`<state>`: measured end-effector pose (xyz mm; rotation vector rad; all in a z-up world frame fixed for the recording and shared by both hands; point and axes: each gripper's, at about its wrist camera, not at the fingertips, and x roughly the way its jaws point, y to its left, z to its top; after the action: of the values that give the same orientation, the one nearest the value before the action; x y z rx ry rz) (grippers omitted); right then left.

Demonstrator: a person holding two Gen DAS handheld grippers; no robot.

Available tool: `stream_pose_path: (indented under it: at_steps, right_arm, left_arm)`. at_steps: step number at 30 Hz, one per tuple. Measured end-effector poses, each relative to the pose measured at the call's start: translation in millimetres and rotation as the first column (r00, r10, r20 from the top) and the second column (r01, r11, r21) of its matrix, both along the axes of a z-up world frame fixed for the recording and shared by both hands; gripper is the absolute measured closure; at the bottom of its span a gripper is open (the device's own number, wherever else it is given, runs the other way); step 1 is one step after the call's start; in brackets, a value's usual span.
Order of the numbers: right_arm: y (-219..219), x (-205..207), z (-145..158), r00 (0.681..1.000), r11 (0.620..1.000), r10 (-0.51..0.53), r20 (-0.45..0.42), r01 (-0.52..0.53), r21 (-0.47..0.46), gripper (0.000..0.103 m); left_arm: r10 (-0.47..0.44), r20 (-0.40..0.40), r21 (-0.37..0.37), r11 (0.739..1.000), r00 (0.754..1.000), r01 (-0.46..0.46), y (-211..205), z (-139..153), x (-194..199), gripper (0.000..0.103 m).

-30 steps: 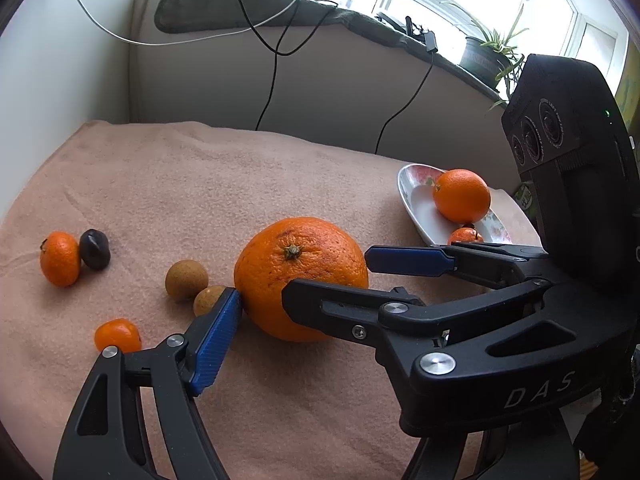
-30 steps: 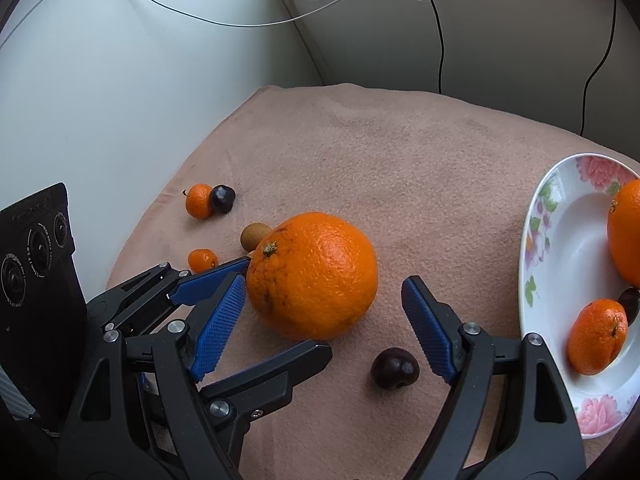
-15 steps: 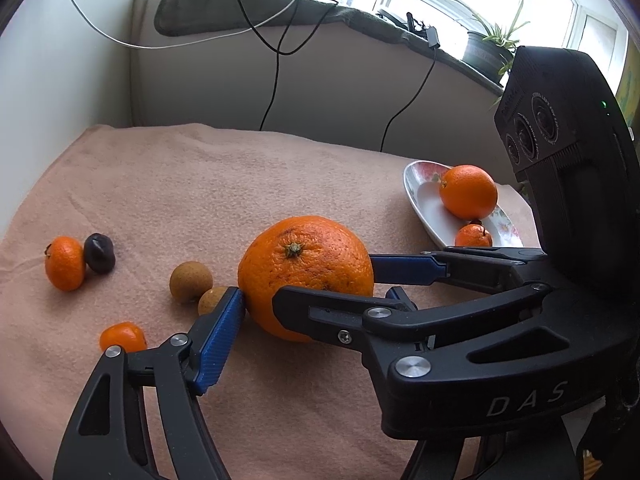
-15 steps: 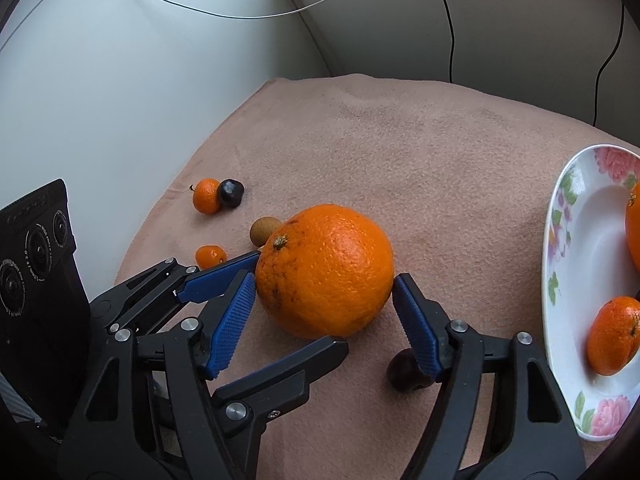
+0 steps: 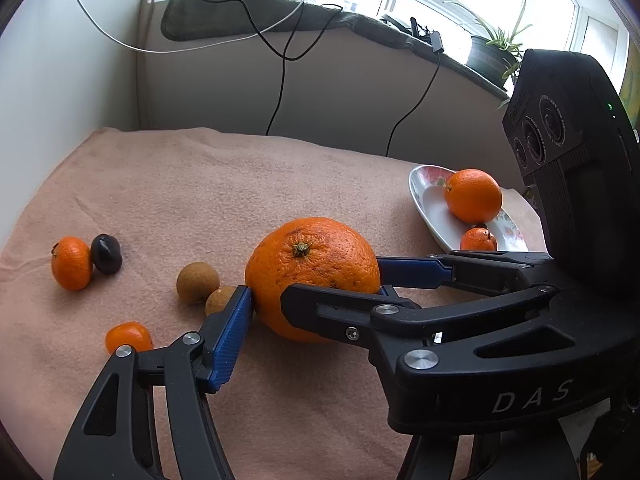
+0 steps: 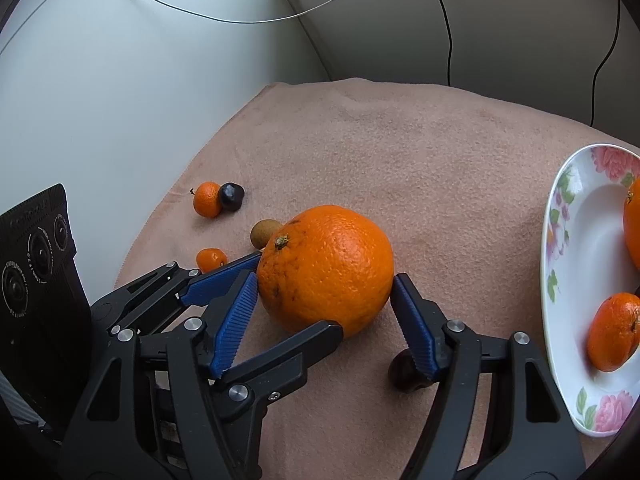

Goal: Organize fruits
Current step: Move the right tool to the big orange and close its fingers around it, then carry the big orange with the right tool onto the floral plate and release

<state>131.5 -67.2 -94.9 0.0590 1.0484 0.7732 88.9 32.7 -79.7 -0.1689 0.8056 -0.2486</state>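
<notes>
Between both closing tools' pads [image 6: 236, 316] sits the big orange [image 6: 325, 270].

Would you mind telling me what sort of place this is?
Probably a room in a home: a potted plant on a windowsill, a floral plate, a towel-like pink cloth.

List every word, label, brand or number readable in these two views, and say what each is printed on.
"DAS": pale letters on the black body of the right gripper, seen in the left wrist view.
Faint lettering on the top edge of the black camera unit: too blurred to read.
Small print around the lens rings and along the top of the other camera unit in the right wrist view: too small to read.
No text on the fruit or the flowered plate.
</notes>
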Motion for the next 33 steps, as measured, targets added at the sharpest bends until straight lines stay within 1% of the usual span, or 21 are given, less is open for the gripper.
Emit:
stream_pose_path:
  at_steps: [6, 9, 18, 26, 33]
  right_arm:
    - [-1, -4, 3, 1.0, 1.0, 0.003, 0.013, -0.003, -0.002, 0.032]
    - [-2, -5, 5, 1.0, 1.0, -0.004, 0.018, 0.004, 0.004, 0.032]
    - [-17, -7, 23, 0.998, 1.0, -0.022, 0.063, 0.021, 0.007, 0.033]
    - [-41, -3, 38, 0.994, 0.998, -0.063, 0.091, 0.061, 0.015, 0.034]
    - [-67, 4, 51, 0.987, 0.994, -0.113, 0.115, 0.112, 0.019, 0.034]
  left_arm:
    - [-0.002, 0.006, 0.003, 1.0, 1.0, 0.002, 0, 0, -1, 0.04]
    - [0.003, 0.009, -0.008, 1.0, 1.0, -0.003, 0, 2, -2, 0.04]
    - [-0.02, 0.036, -0.014, 1.0, 0.999, 0.021, -10, 13, 0, 0.04]
    - [-0.062, 0.063, -0.012, 0.998, 0.996, 0.063, -28, 24, 9, 0.04]
    - [-0.113, 0.087, -0.008, 0.993, 0.99, 0.114, -52, 33, 19, 0.04]
